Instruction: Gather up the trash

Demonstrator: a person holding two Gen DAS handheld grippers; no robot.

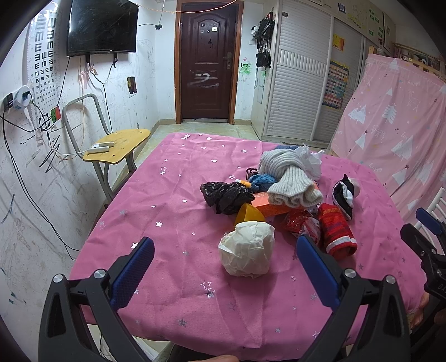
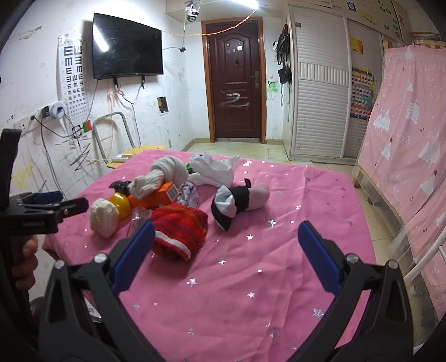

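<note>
A table covered in a pink star-spangled cloth [image 1: 172, 211] is carrying a heap of clutter gathered toward its right half, nearer the far edge than the near one, as the left wrist view has it. Behind it, a dark wall-mounted television [image 1: 102, 26] is hanging beside an eye chart [image 1: 42, 55] printed with rows of E shapes, and a brown door [image 1: 207, 60] is showing a pale scrawl that cannot be read; a pink curtain [image 2: 412, 133] past the table's right edge is printed with trees and the word "happy". In the heap, a grey knitted garment [image 1: 290, 178] is lying over an orange box [image 1: 274, 207] whose end is showing a barcode label too small to read. A crumpled white paper ball [image 1: 246, 249] is sitting closest to the near edge, touching a yellow cup [image 1: 248, 213] behind it. A crumpled black plastic bag [image 1: 224, 195] is lying at the heap's left side, a white plastic bag [image 2: 213, 168] at its far side. A red striped sock [image 2: 179, 229] is lying just beside a black-and-white sock [image 2: 231, 206]. The left gripper [image 1: 224, 263] is hovering above the near edge with its jaws spread wide and empty, the paper ball between the blue fingers [image 1: 132, 271]. The right gripper [image 2: 225, 256] is also gaping wide, holding nothing, above bare cloth to the right of the red sock.
</note>
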